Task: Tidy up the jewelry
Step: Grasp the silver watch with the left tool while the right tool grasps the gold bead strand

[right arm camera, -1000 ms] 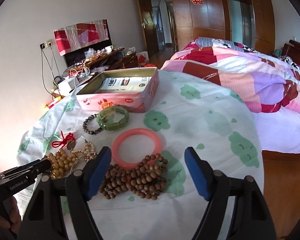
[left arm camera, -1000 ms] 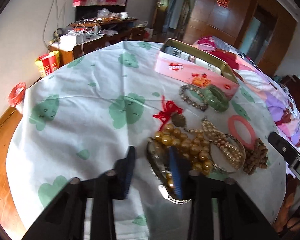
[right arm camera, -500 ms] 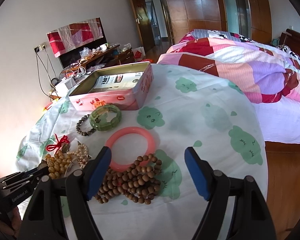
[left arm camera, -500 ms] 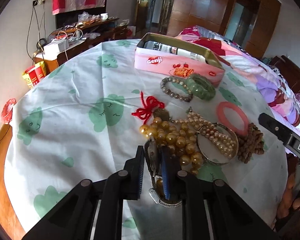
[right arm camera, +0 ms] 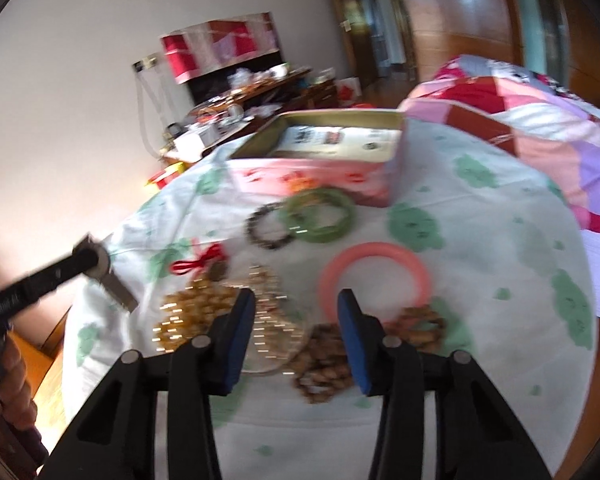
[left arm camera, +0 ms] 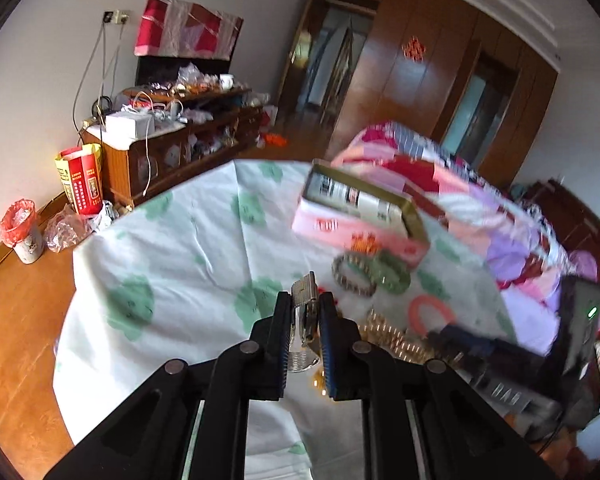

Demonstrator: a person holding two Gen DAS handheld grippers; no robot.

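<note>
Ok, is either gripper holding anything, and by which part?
The left gripper grips a silver watch by its metal band, lifted off the table. The right gripper is open, holding nothing.

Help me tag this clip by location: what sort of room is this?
Most likely a bedroom in a home. A bed with a patchwork quilt sits beside the cloth-covered table, wooden wardrobe doors line the far wall, and a cluttered low cabinet stands along the side wall.
</note>
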